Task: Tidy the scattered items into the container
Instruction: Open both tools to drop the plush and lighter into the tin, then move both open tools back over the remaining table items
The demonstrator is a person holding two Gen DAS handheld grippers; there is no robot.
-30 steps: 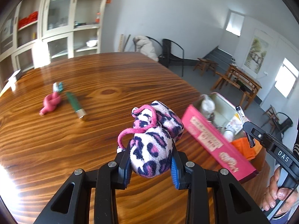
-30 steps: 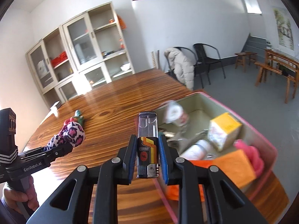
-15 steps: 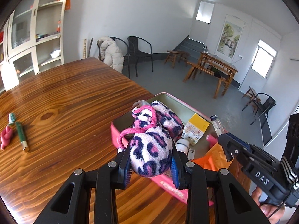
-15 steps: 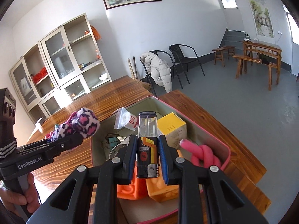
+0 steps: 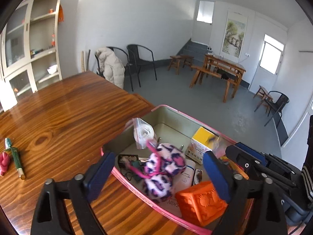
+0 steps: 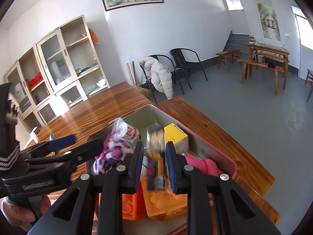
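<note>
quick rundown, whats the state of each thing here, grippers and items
left gripper: jaws opening, clear of the toy
leopard plush toy: released, blurred, inside the tin
right gripper: jaws apart, lighter between them
lighter: blurred, over the tin
pink tin: open, partly filled
green pen: lying on the table

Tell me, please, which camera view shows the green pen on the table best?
The left wrist view: the green pen lies in full on the wooden table beside a pink twisted thing. The right wrist view shows only a small green tip of it behind the left tool.
</note>
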